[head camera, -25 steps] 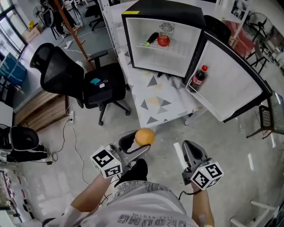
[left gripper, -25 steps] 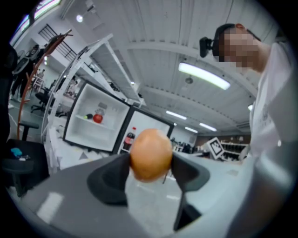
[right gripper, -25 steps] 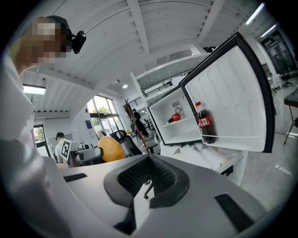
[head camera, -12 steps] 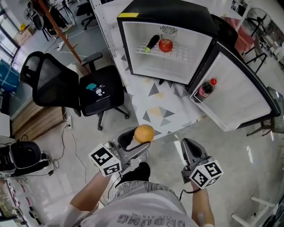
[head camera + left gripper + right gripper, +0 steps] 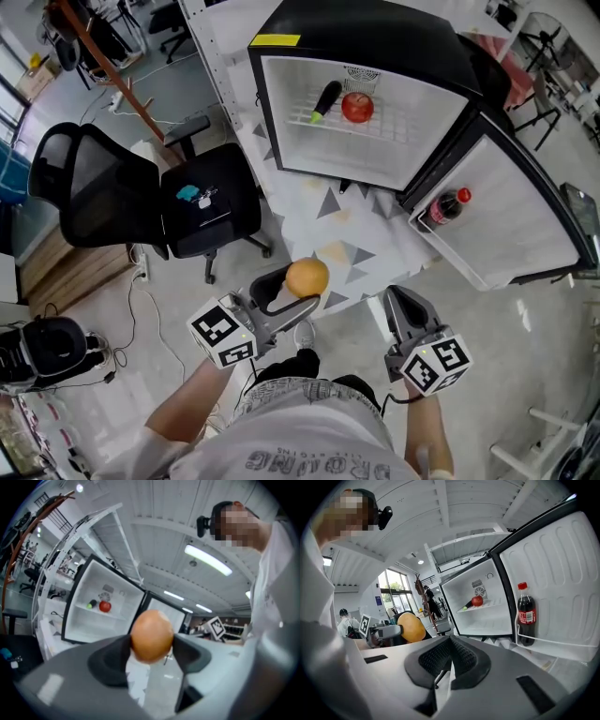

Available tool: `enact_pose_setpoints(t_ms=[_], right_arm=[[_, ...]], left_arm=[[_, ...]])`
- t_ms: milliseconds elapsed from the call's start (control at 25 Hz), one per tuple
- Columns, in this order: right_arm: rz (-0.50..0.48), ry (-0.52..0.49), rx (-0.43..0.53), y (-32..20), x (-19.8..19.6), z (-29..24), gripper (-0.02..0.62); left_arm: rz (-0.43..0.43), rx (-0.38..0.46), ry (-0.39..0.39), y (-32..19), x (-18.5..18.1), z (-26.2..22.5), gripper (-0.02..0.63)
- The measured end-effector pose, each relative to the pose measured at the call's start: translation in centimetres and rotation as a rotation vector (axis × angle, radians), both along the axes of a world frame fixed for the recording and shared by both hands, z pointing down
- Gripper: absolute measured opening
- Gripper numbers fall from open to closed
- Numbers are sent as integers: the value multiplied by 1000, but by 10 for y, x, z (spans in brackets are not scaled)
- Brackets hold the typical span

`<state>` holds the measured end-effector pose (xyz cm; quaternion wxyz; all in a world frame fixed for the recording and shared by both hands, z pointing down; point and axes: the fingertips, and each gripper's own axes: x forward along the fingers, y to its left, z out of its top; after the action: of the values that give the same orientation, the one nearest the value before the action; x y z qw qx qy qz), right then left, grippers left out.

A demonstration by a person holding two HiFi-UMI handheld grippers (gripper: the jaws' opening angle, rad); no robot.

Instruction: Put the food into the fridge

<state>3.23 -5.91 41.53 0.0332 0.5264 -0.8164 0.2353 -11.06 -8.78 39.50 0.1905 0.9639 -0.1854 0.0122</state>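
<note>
My left gripper (image 5: 296, 284) (image 5: 151, 648) is shut on an orange (image 5: 307, 277) (image 5: 151, 635), held above the floor short of the fridge. The small black fridge (image 5: 361, 37) stands ahead with its door (image 5: 511, 220) swung open to the right. On its wire shelf lie a red tomato (image 5: 357, 107) (image 5: 477, 601) and a dark cucumber with a green tip (image 5: 325, 99). A cola bottle (image 5: 446, 207) (image 5: 526, 613) stands in the door rack. My right gripper (image 5: 405, 309) (image 5: 449, 663) is shut, with nothing between its fingers; the orange (image 5: 410, 627) shows to its left.
A black office chair (image 5: 202, 202) with a small blue item on its seat stands left of the fridge. A white mat with grey triangles (image 5: 333, 225) lies on the floor before the fridge. A wooden coat rack (image 5: 117, 80) and cables are at far left.
The fridge has come nearer in the head view as I step toward it. Both grippers keep their places relative to me, the orange still held.
</note>
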Motion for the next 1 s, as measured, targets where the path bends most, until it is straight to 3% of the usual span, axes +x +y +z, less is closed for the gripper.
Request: enact_pose_setpoints(t_ms=[520, 1000], right_arm=[[42, 2, 33, -38, 1, -9, 3], [65, -48, 66, -74, 25, -24, 3]], left_arm=[[35, 30, 3, -39, 6, -8, 285], [64, 65, -34, -77, 36, -12, 285]])
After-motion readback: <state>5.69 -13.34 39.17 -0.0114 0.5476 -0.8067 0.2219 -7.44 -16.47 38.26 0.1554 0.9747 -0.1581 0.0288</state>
